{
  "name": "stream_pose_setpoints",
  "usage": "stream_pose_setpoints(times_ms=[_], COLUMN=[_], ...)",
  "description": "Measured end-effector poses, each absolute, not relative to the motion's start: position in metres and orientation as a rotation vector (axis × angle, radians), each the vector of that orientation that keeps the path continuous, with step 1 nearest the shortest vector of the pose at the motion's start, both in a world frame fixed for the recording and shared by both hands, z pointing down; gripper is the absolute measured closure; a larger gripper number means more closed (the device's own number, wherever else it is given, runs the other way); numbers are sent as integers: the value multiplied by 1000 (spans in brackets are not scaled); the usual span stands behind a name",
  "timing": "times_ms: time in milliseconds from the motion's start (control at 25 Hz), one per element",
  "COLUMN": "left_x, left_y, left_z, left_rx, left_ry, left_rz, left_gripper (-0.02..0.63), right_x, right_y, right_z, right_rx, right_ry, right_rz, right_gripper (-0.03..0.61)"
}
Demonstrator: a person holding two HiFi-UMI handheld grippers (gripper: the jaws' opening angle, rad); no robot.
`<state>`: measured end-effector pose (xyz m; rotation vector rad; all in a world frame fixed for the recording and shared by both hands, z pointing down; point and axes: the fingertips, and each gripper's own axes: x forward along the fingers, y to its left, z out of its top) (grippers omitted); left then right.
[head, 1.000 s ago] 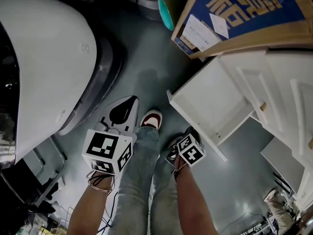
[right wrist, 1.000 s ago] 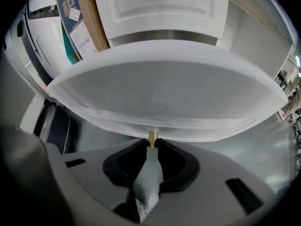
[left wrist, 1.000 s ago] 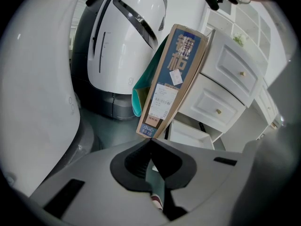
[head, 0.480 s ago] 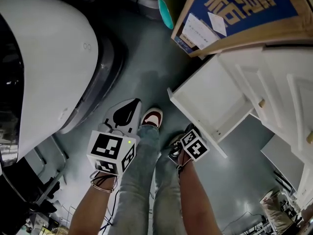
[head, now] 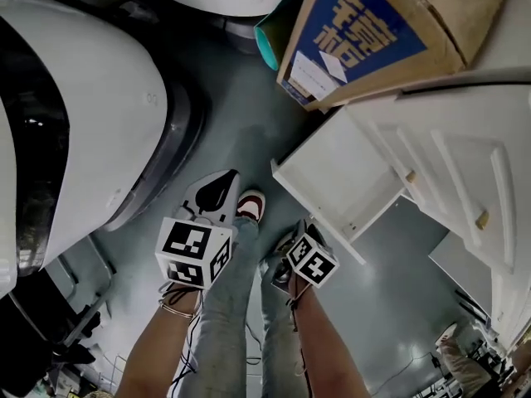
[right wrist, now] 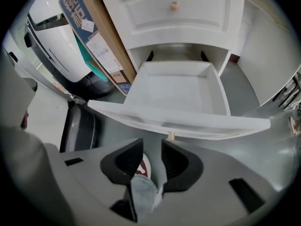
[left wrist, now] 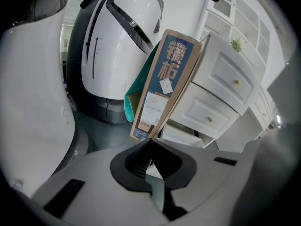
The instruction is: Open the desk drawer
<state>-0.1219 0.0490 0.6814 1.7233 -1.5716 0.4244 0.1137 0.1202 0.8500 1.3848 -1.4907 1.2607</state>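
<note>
Now drawn well out, the bottom drawer (right wrist: 174,93) is shown just ahead of the right gripper (right wrist: 151,147), whose jaws, just opened, are parted clear of its knob (right wrist: 171,136) with nothing gripped, while the left gripper (left wrist: 149,144), clenched empty, is held farther off.

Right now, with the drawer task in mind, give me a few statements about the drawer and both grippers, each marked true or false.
1. The bottom drawer stands pulled out. True.
2. The drawer holds papers. False: its inside is bare.
3. The right gripper clamps the drawer knob. False: its jaws have just been opening and stand apart with nothing held between them. The knob is clear of them.
4. The left gripper is shut with nothing in it. True.
</note>
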Motion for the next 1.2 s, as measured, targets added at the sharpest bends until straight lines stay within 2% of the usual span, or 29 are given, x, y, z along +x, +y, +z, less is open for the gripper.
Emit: stream_pose_setpoints(times_ms=[280, 720, 1200], left_x=[-104, -74, -48], left_y=[23, -1, -38], left_z=[649, 591, 582], left_rx=[1760, 1816, 1876], left_ry=[-1564, -1513, -1450], left_rz=[394, 408, 415], left_gripper=[595, 595, 595], right_x=[108, 157, 196], right_y=[97, 34, -45], right_z=[792, 704, 693], right_rx=[1365, 1536, 1587], right_ry=[-1554, -1576, -1590], right_rz=[1231, 1197, 1065], right_gripper=[446, 439, 423])
